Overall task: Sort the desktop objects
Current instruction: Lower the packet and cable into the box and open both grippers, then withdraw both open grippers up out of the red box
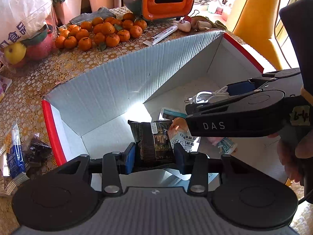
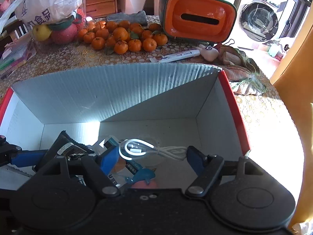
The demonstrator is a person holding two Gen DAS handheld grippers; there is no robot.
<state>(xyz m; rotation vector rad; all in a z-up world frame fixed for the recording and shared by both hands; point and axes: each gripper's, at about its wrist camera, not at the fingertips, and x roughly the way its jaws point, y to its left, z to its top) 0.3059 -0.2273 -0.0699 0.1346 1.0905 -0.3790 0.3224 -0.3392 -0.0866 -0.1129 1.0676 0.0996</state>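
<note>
Black packet in left gripper, over box

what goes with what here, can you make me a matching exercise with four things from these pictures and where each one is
Things:
1. black snack packet
2. white cable
3. toothpaste tube
4. tangerines

Places:
A. lying on the tablecloth just behind the box's back wall
B. piled on the table in front of the orange tissue box
C. clamped between the left gripper's pads, over the box
D. coiled inside the box, in front of the open right gripper

Pairs: 1-C, 2-D, 3-A, 4-B
</note>
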